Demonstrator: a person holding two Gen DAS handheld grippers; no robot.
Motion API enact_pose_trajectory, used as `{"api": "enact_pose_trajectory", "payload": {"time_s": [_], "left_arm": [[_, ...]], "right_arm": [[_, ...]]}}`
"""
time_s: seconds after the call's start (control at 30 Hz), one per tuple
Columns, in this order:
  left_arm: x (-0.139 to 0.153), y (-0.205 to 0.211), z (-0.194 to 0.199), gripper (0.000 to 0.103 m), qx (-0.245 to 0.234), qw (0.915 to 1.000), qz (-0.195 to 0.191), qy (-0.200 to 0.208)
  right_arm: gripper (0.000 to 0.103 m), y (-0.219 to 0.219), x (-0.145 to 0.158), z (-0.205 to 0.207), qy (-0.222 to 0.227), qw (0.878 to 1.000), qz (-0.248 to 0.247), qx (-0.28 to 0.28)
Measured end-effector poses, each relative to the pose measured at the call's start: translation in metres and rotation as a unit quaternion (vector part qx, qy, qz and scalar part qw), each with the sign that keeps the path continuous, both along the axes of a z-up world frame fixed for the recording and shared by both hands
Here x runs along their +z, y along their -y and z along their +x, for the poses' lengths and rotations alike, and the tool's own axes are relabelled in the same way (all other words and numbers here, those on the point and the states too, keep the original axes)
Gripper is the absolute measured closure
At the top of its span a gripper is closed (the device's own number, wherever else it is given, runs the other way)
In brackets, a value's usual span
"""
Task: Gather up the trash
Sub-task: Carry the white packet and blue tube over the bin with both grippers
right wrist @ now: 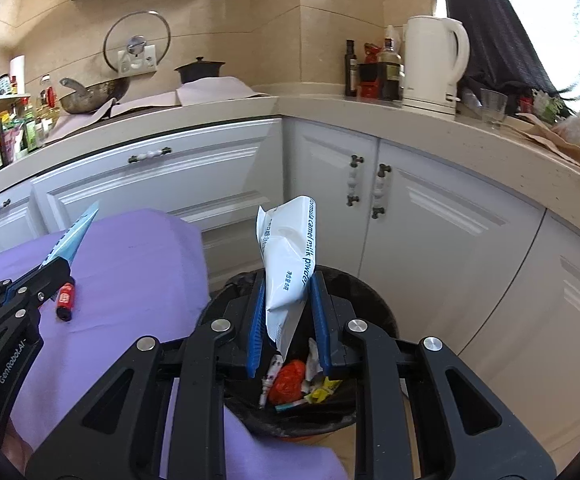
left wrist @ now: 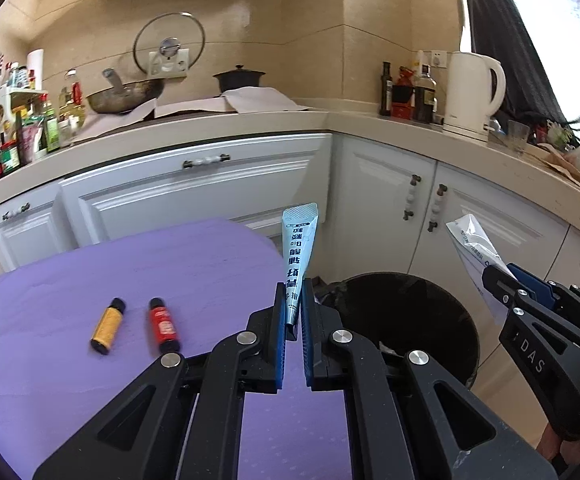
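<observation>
Holding trash (right wrist: pixel 290 384) — black bin (right wrist: pixel 374 304).

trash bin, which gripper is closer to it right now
Right. The right gripper, holding a white packet, hangs directly over the trash bin; the left gripper, holding a blue sachet, is beside it at the purple table's edge.

light: bright daylight from window (left wrist: pixel 550 20) upper right, blown out | sharp centre | fisheye-bent edges, dark corners

purple tablecloth (left wrist: pixel 89 272), orange bottle (left wrist: pixel 107 326) and red bottle (left wrist: pixel 163 325) black-capped, pale blue sachet (left wrist: pixel 298 256), white packet (right wrist: pixel 290 264), black bin (left wrist: pixel 430 292).
</observation>
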State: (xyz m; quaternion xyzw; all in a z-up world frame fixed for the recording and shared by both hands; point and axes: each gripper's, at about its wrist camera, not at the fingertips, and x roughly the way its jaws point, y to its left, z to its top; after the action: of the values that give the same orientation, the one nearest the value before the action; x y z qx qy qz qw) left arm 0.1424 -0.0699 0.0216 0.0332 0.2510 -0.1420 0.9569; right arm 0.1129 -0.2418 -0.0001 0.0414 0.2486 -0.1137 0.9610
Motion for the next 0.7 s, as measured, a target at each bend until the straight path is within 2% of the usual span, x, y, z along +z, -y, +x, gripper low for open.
{"api": "enact_pose_trajectory", "payload": {"time_s": [0.7], "left_arm": [[-0.02, 0.056, 0.02, 0.096, -0.023, 0.9993, 0.027, -0.011]], "right_arm": [[0.082, 0.041, -0.019, 0.009, -0.009, 0.999, 0.015, -0.03]]}}
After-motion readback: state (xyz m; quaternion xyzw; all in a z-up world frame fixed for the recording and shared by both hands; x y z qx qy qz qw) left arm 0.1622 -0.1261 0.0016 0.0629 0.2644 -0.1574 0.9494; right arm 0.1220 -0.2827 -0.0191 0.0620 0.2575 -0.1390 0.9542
